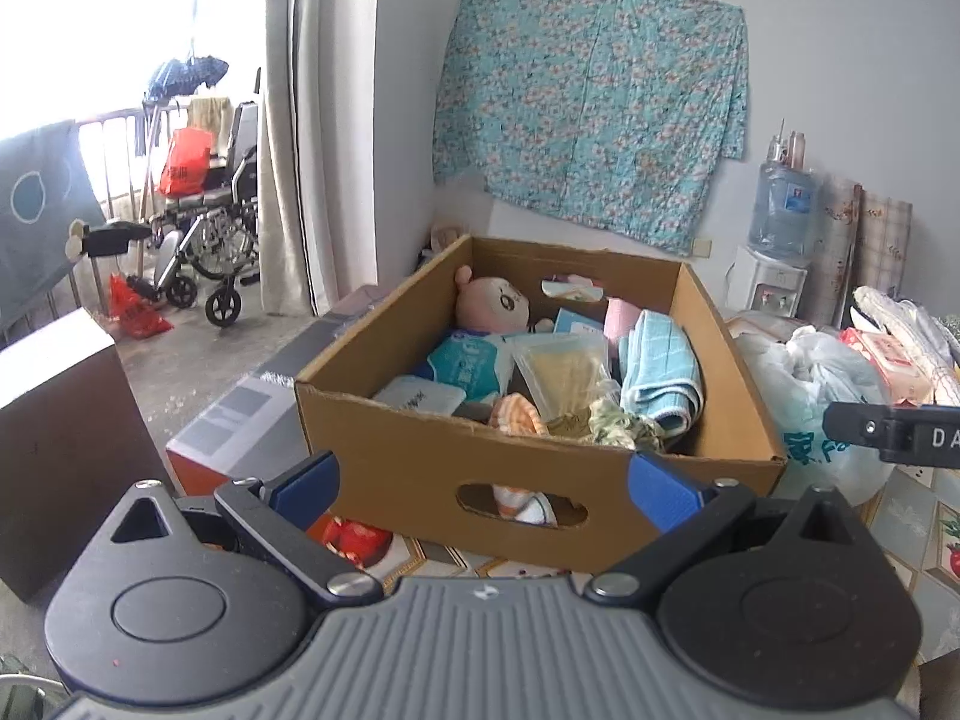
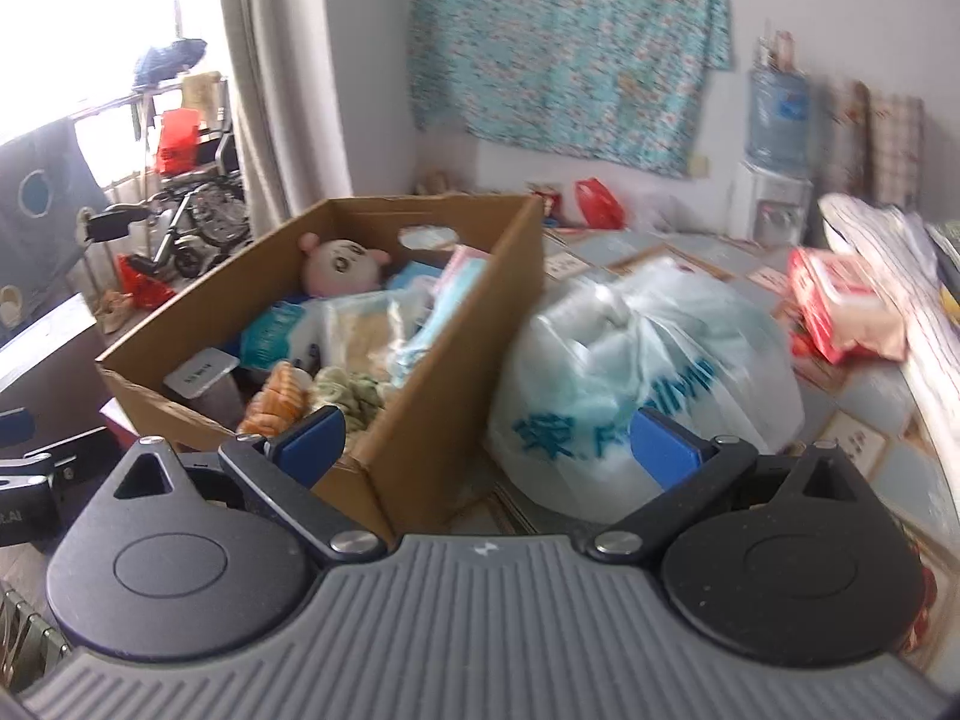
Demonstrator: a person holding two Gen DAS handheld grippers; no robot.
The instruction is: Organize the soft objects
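Motion blur smears the plastic bag's (image 2: 648, 360) print

An open brown cardboard box (image 1: 534, 468) stands on the tiled worktop (image 1: 900, 516). Inside, a pink plush doll (image 1: 492, 303) lies at the far left, a folded light-blue towel (image 1: 660, 378) at the right. A knotted translucent plastic bag (image 2: 648, 360) sits touching the box's right wall.

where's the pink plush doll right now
The pink plush doll lies in the far left corner of the cardboard box, just behind the blue-and-white packet; the right wrist view shows it there too.
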